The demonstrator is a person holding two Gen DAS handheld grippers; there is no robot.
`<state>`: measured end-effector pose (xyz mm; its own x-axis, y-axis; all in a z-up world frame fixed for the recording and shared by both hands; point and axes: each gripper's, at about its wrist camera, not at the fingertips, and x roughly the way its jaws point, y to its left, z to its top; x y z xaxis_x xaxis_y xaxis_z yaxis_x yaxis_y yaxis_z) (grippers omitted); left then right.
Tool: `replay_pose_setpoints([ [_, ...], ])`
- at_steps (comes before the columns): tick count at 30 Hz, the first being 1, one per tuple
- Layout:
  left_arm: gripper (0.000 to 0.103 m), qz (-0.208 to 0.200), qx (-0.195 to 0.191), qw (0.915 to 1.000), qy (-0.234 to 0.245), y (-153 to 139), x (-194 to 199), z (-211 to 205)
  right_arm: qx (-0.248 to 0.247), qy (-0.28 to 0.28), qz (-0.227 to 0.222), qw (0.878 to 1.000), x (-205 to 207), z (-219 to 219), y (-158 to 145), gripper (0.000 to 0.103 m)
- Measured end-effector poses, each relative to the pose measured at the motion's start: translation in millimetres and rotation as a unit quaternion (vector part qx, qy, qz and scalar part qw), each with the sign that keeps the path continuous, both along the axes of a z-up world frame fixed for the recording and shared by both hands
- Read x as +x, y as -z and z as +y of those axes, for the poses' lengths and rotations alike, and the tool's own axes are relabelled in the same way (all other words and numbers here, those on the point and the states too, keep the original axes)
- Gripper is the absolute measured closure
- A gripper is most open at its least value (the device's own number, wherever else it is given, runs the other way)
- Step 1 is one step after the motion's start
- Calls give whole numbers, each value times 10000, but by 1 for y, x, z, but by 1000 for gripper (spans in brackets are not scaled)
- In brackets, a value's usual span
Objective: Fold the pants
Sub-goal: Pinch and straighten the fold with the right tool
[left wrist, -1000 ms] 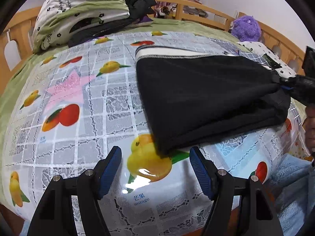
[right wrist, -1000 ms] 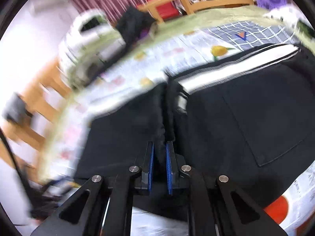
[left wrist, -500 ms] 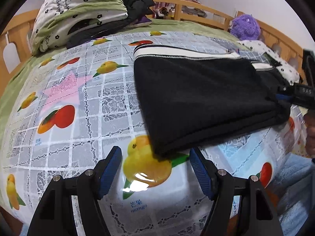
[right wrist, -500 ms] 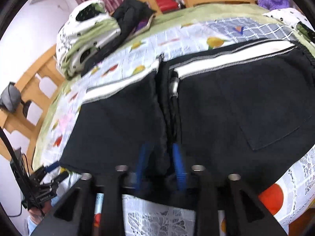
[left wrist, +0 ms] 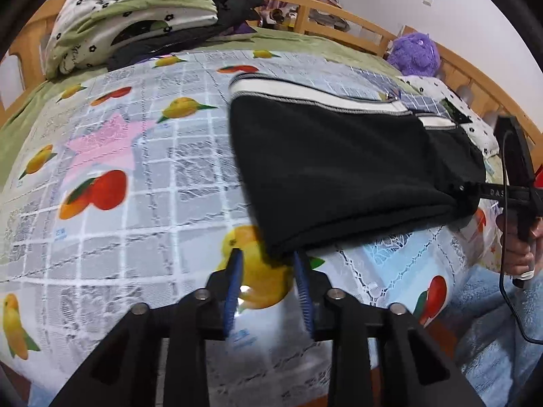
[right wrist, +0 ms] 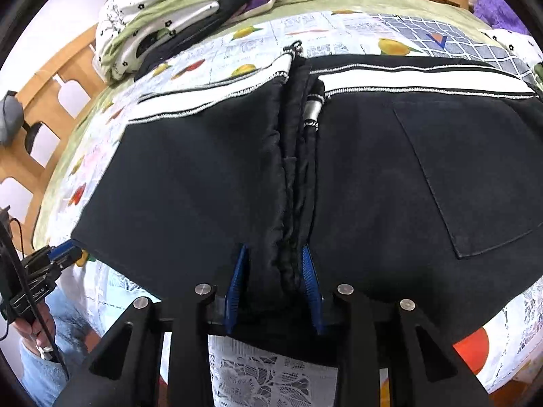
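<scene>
The black pants (left wrist: pixel 339 166) are lying folded on the fruit-print cloth (left wrist: pixel 135 176) over the bed, and the left tool (left wrist: pixel 268 264), jaws partly apart, is straddling their near corner, probably to take hold for another fold. The right tool (right wrist: pixel 273 271), clamped on the bunched middle fold a second ago, is now standing apart around it; the left has narrowed from wide open.

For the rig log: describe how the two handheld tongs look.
Both are matte black frames with silver screw heads and ribbed blue pads. The left tongs match the right tongs. Seen from the left view, the right unit bears white lettering and trails a black cable.
</scene>
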<state>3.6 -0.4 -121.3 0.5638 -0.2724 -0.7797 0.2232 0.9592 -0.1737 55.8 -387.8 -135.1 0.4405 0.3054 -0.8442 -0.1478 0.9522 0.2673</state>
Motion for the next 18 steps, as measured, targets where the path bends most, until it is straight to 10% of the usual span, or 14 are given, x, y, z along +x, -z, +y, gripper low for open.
replay_pose_setpoints([
  [4,39,-182,-452,9986,-194,-14,-4,18,-110,154,-485,9986,-23,-23,-24,56],
  [9,39,5,-1015,9944,-288,-12,18,14,-151,1159,-993,9882,-61,-73,-37,53],
  [18,46,372,-1342,9890,-491,13,65,-8,834,2116,-519,9724,-94,-133,15,53],
])
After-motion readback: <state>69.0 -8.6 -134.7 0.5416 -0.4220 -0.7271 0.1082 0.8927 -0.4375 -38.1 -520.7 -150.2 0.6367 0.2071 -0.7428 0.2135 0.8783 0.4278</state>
